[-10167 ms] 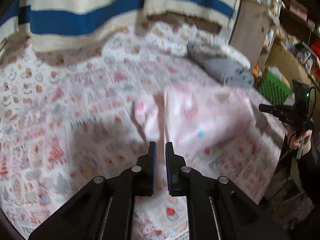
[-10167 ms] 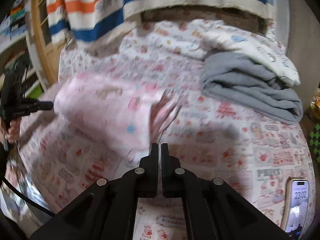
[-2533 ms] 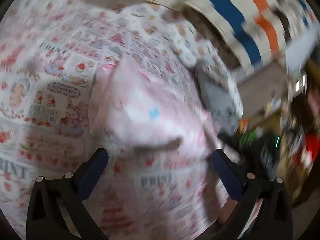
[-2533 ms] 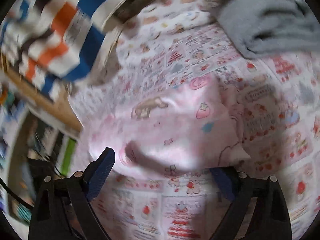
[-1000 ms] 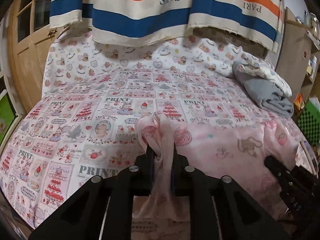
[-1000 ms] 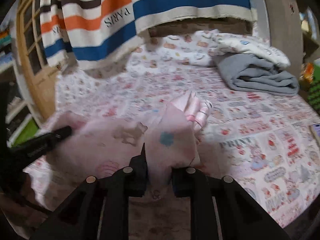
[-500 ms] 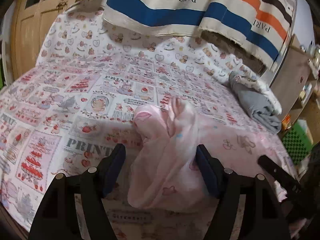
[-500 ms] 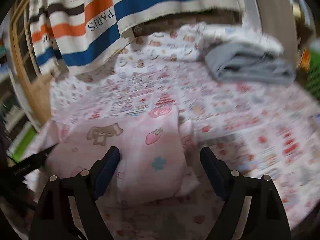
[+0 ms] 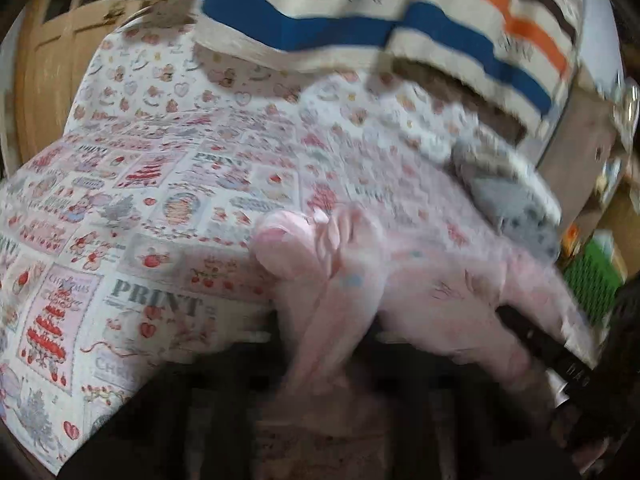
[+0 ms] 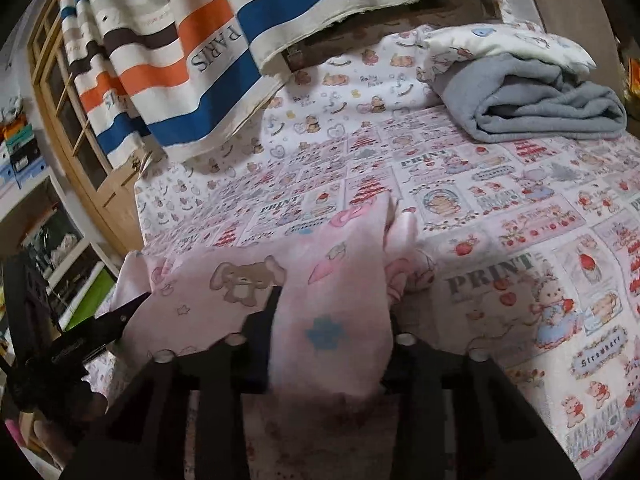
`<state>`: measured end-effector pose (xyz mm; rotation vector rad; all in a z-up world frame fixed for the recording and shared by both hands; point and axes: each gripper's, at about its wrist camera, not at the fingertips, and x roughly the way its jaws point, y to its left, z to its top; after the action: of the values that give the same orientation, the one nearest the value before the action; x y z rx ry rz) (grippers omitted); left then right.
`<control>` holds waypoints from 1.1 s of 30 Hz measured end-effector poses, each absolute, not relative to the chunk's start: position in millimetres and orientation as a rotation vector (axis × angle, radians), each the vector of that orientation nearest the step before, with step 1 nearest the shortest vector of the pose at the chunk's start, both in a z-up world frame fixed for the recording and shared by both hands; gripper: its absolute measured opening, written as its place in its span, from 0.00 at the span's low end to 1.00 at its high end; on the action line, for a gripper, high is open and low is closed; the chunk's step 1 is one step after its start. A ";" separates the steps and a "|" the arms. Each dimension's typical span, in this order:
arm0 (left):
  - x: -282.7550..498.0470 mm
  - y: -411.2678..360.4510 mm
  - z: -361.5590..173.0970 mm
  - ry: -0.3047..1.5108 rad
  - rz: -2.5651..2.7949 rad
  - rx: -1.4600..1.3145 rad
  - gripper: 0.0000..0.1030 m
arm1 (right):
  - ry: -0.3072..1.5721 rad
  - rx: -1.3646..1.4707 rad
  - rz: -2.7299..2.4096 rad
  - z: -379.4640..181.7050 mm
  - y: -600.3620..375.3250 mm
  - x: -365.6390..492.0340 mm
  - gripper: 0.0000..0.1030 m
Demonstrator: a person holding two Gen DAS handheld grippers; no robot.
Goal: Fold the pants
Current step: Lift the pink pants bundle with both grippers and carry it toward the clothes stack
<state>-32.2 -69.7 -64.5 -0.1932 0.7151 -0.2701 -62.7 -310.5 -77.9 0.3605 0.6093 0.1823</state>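
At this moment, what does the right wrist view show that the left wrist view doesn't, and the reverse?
Only the right wrist view shows sharp detail: the bunny print on the pink pants, "PARIS" on the striped cloth, and the shelves at far left. Only the left wrist view, which is motion-blurred, shows the green crate at right. Both show the pants draped between claw fingers, the printed bedsheet and the folded grey blanket.
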 end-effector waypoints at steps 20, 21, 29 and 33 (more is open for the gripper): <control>-1.0 -164.8 45.2 0.316 -0.371 0.075 0.11 | 0.259 0.048 -0.007 49.4 -340.5 -54.4 0.17; 7.4 -176.0 56.7 0.301 -0.398 0.061 0.11 | 0.230 0.024 -0.044 63.4 -350.6 -48.7 0.17; 82.2 -294.6 128.4 0.170 -0.383 0.088 0.11 | 0.158 -0.129 -0.332 141.2 -429.6 10.6 0.17; 119.6 -358.8 139.2 0.150 -0.376 0.090 0.07 | 0.152 -0.154 -0.493 156.3 -470.4 45.0 0.17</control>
<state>119.6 -358.8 139.2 0.0896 0.1497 -0.3759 45.0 -470.4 156.3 -0.1536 0.1523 -0.4931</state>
